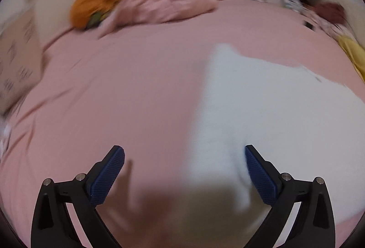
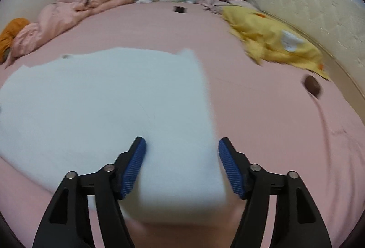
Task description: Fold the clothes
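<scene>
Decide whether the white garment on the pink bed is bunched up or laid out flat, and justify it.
Laid out flat. The white garment lies smooth and broad on the pink sheet, its edges straight, with no heaped folds. Blur hides whether it is already folded double.

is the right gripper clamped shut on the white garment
No, the right gripper stands open above the white garment, its blue pads well apart with cloth showing between them.

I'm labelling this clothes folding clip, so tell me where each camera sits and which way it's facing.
Left wrist: on the left gripper, angled down over the pink bed sheet; its open black fingers with blue pads show, the white garment to the right.
Right wrist: on the right gripper, angled down; open fingers straddle the white garment, the yellow cloth to the right.
Shared: garment, sheet, pink blanket, orange item.
</scene>
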A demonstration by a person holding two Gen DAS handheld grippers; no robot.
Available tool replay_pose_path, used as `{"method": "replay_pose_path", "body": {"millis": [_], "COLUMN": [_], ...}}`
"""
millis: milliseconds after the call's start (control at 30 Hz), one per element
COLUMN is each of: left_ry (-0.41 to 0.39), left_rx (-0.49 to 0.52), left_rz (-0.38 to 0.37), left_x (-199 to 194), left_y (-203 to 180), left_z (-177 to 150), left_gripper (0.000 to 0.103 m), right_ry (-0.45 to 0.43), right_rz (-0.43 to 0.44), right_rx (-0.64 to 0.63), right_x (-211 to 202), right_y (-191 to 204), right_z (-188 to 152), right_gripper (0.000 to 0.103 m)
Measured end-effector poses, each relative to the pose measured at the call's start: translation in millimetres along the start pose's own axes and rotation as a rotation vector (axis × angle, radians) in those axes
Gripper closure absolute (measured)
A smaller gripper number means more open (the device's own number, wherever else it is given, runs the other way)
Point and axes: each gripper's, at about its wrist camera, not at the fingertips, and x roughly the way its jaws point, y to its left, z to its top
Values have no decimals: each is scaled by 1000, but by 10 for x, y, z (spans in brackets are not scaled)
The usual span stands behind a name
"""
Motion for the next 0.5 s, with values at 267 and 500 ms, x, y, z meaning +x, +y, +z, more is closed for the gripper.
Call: {"method": "replay_pose_path", "body": {"millis": [267,500], "left_ry": [-68,7], "left_rx": [-232,-76], "left_rz": [120,-99], "left_x": [-819,-1429], "left_y": [899,148], "left_z": [-118,-855], "left_gripper": [0,0], "right_ry": [33,32], "right_rz": [-76,76], "right_rx": [114,46], "right_x": [-547,-1245], "right_y": [-349,186], "right_z": [7,-398], "right_gripper": [36,35]}}
